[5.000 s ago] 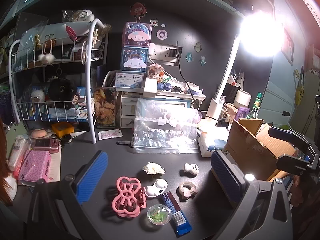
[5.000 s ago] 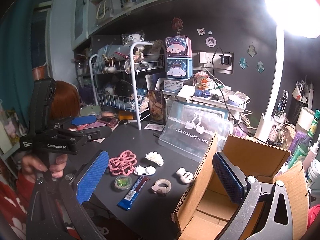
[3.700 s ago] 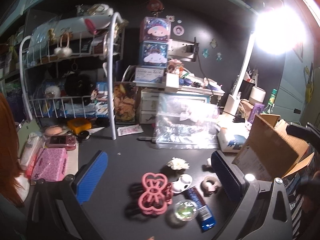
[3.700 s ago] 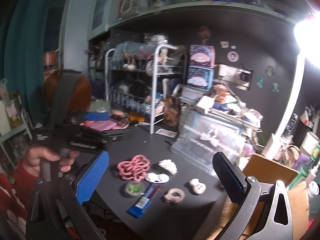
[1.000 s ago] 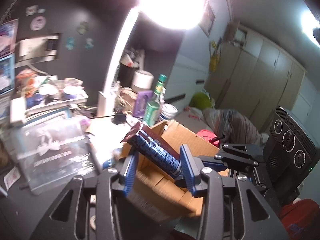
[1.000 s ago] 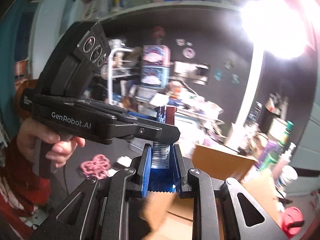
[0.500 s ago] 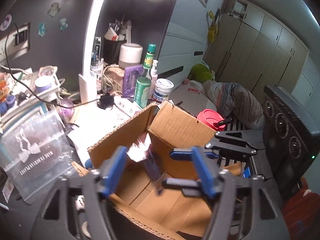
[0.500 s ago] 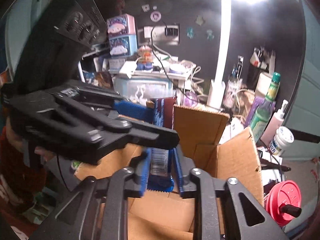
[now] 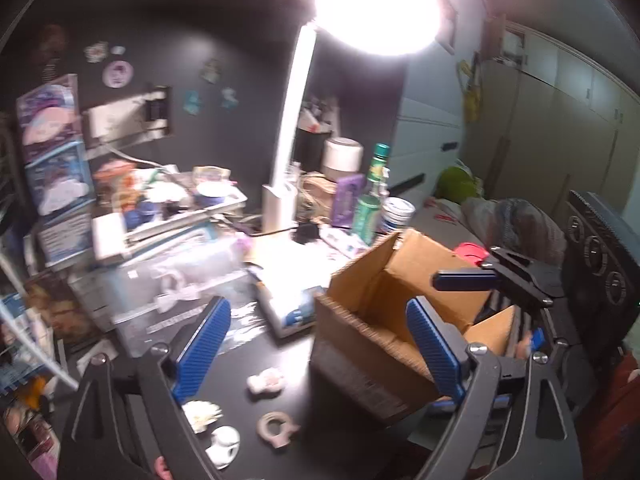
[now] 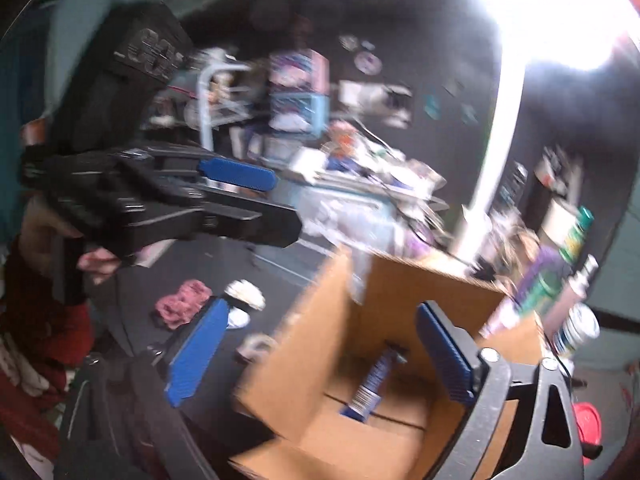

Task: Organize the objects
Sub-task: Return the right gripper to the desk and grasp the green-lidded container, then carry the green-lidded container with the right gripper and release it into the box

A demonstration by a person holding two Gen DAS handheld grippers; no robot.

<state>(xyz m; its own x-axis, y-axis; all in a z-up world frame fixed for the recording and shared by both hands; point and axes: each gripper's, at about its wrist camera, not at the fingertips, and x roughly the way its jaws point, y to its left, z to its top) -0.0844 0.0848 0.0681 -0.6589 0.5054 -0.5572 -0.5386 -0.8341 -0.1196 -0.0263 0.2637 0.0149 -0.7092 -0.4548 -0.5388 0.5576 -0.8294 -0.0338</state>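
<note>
Dim room; desk lamp (image 9: 376,8) glare, motion blur, perhaps fisheye-warped edges.

black handheld grippers, blue ribbed pads

left gripper (image 9: 318,350) and right gripper (image 10: 318,354) share matte black frames with silver screws near the fingers; the person's sleeve (image 10: 44,336) is dark red.

Motion blur leaves no text, label or number legible anywhere.
</note>
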